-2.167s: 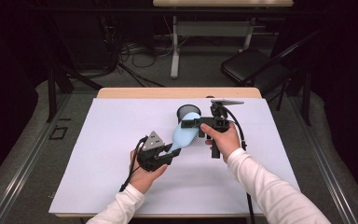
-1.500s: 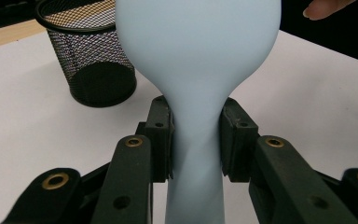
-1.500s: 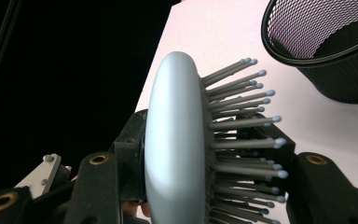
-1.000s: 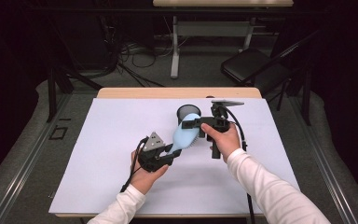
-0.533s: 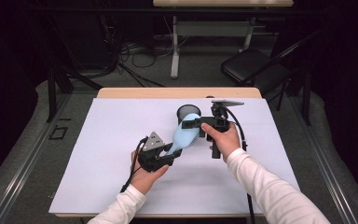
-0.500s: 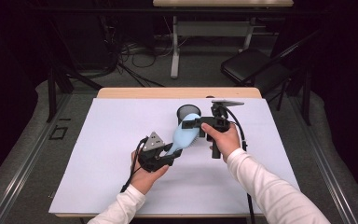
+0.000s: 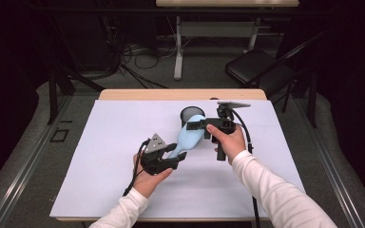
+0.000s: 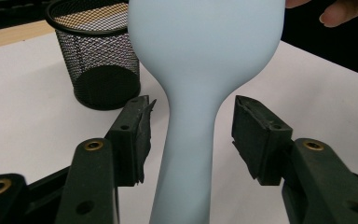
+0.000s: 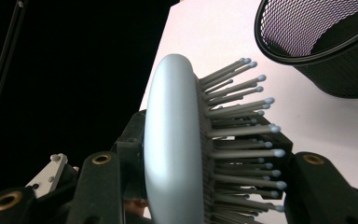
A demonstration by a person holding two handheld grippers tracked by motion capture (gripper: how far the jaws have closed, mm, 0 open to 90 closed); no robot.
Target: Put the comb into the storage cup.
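One mesh cup [image 7: 192,115] beside hairbrush [image 7: 190,137]: right hand-held gripper [image 7: 204,124] clamps it, left [image 7: 177,160] seemingly released.

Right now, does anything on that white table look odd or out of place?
One thing: the pale blue plastic hairbrush hangs in the air. The right gripper clamps its bristled head, while the left gripper has just opened off its handle. The black mesh cup stands upright.
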